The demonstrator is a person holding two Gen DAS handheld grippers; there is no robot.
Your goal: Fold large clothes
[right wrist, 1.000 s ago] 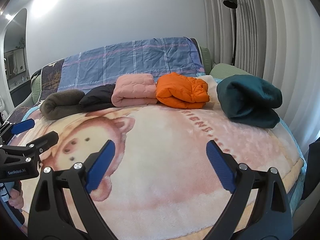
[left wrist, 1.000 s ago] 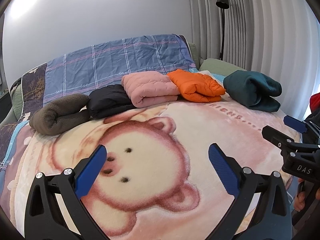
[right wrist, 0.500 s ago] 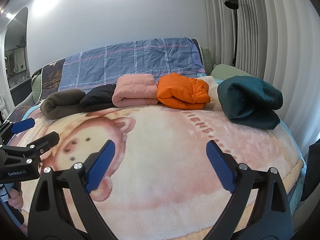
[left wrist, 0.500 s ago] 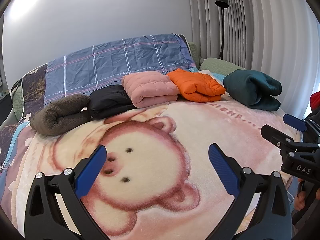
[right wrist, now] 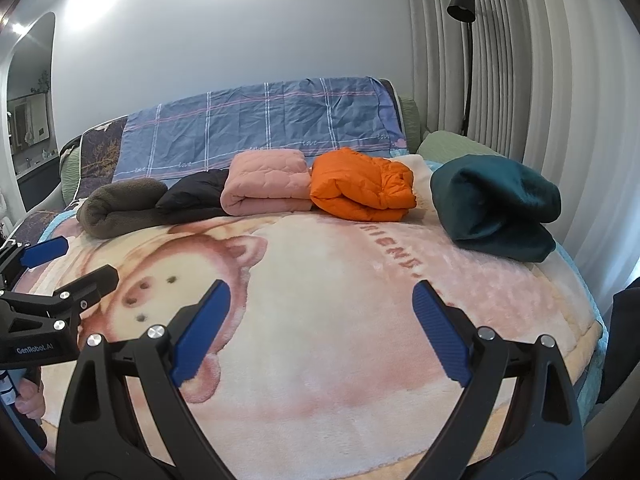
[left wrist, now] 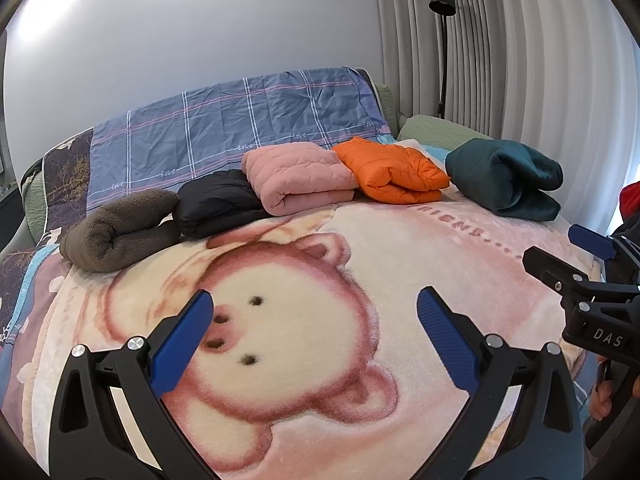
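Folded clothes lie in a row at the far side of the bed: a brown fleece [left wrist: 120, 232], a black jacket [left wrist: 218, 208], a pink quilted jacket [left wrist: 296, 176], an orange puffer jacket [left wrist: 394, 172] and a teal garment [left wrist: 506, 176]. The same row shows in the right wrist view, from the brown fleece [right wrist: 120, 206] to the teal garment [right wrist: 496, 206]. My left gripper [left wrist: 314, 334] is open and empty above the bear blanket [left wrist: 304, 360]. My right gripper [right wrist: 320, 326] is open and empty above the blanket [right wrist: 320, 264]. Each gripper shows at the edge of the other's view.
A blue plaid sheet [left wrist: 240, 128] covers the headboard behind the clothes. A green pillow [left wrist: 434, 130] lies at the back right. A black floor lamp [left wrist: 442, 40] stands by the grey curtains [left wrist: 540, 60]. The bed's right edge [right wrist: 588, 320] drops off beside the curtains.
Both grippers have drifted very slightly; the scene shifts a touch in each view. Nothing on the bed has moved, and both grippers stay open.
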